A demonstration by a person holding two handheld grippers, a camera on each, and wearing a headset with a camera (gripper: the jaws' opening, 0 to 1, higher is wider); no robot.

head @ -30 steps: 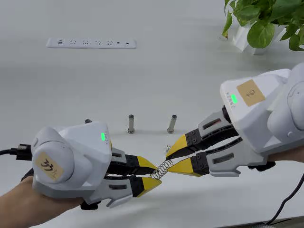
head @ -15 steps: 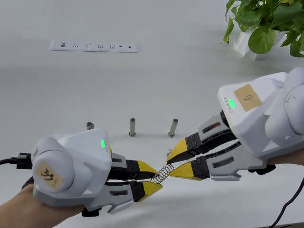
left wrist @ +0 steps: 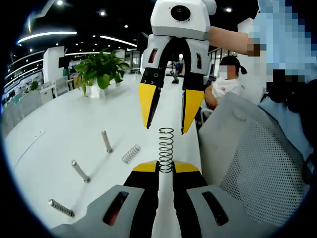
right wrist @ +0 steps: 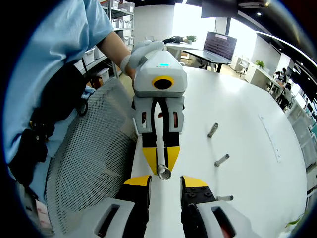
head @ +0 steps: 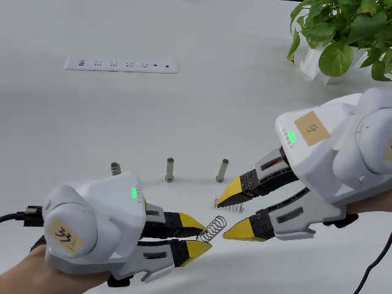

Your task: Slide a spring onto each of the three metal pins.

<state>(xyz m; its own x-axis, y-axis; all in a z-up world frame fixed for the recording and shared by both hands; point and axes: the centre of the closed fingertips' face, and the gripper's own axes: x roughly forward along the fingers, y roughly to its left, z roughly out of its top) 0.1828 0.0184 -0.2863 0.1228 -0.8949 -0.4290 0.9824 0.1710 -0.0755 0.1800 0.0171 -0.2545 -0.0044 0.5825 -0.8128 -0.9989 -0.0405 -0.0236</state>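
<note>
- White tabletop, plain.
- White power strip, flat, far L.
- 3 upright metal pins in row: L pin w/ spring on it; mid pin, R pin bare.
- Loose steel coil spring lying nr R pin.
- Green plant, white pot, far R.

shiny wire spring, smooth metal pins, matt white table

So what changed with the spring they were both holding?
The right gripper opened its jaws and let go of the spring. Only the left gripper pinches it now, and it kept its grip. The three metal pins and the loose spring on the table stayed put.
</note>
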